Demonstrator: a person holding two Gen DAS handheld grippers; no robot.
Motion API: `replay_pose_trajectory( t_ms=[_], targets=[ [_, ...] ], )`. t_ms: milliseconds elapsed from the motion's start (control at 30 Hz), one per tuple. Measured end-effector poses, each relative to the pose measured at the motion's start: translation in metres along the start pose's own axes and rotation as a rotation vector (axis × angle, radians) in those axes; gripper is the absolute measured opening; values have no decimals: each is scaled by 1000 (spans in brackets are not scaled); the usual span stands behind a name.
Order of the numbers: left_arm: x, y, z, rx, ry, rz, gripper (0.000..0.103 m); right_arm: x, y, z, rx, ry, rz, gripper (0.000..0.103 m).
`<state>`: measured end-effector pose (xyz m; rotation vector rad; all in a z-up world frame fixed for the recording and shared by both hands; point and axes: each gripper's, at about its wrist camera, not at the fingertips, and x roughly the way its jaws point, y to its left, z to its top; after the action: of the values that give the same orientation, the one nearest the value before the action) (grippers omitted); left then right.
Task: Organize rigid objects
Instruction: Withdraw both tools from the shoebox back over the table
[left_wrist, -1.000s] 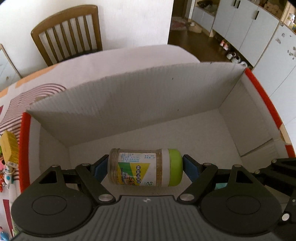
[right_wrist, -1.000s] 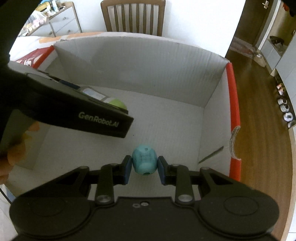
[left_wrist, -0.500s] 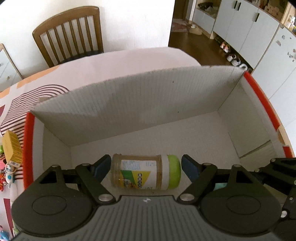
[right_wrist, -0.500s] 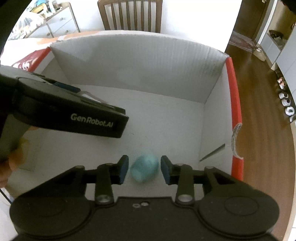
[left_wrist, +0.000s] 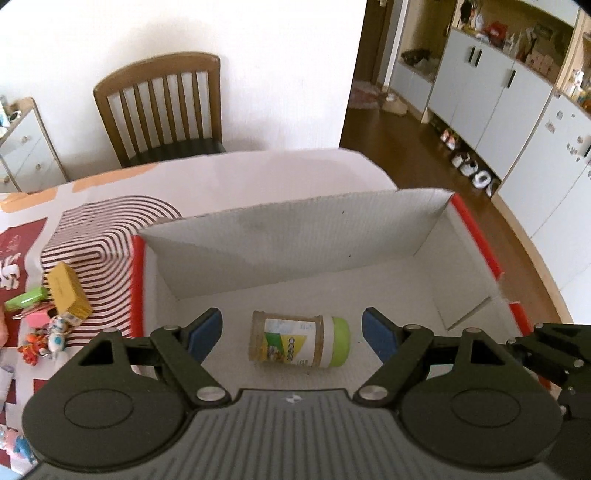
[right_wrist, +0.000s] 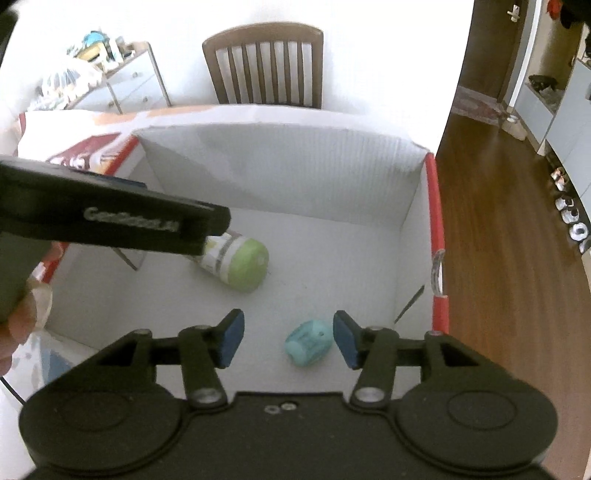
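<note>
A jar with a green lid (left_wrist: 301, 341) lies on its side on the floor of a white cardboard box with red rims (left_wrist: 295, 240). My left gripper (left_wrist: 291, 334) is open above it, jaws wide and clear of the jar. In the right wrist view the jar (right_wrist: 238, 264) shows partly behind the left gripper's body (right_wrist: 110, 218). A small teal object (right_wrist: 308, 343) lies on the box floor (right_wrist: 332, 258) near the right wall. My right gripper (right_wrist: 288, 341) is open above it, and the object sits close to the right finger.
On the patterned tablecloth left of the box lie a yellow box (left_wrist: 66, 293), a green item (left_wrist: 24, 299) and several small toys (left_wrist: 44, 332). A wooden chair (left_wrist: 162, 107) stands behind the table. Wooden floor and cabinets (left_wrist: 517, 92) are to the right.
Both grippers opened and let go: the jar and the teal object now lie on the box floor. Both grippers have risen and pulled back from the box.
</note>
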<state>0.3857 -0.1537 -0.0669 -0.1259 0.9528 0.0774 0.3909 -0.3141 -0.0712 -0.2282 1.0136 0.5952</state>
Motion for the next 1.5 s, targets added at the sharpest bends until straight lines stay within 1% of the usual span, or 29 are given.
replay_pose_trajectory(
  t_ms=[133,200,367,533,667,733,833,900,1100,1333,1500],
  targets=[
    [-25,7,-7,-13,-42,-13,83,-16,6,-4,-1,-36,9,56],
    [-38,8,-11,-17,-62,-18,83,-24,10,-4,-1,-56,14,60],
    [-74,14,-23,-24,-122,-35,83,-42,26,-13,-5,-98,23,64],
    [-109,22,-39,4,-190,-42,83,-62,42,-17,-11,-144,22,65],
    [-132,29,-52,12,-230,-56,83,-74,54,-23,3,-173,16,69],
    [-142,35,-58,15,-248,-64,83,-79,60,-26,15,-182,16,69],
    [-153,45,-70,16,-262,-76,83,-84,73,-32,24,-202,12,70],
    [-159,53,-76,17,-265,-82,83,-89,83,-36,29,-214,8,72],
    [-176,79,-96,25,-281,-82,83,-99,110,-44,61,-251,10,77],
    [-194,120,-118,6,-319,-57,84,-101,145,-53,73,-275,4,82],
    [-203,151,-132,-2,-335,-41,86,-103,169,-58,75,-306,30,89]
  ],
)
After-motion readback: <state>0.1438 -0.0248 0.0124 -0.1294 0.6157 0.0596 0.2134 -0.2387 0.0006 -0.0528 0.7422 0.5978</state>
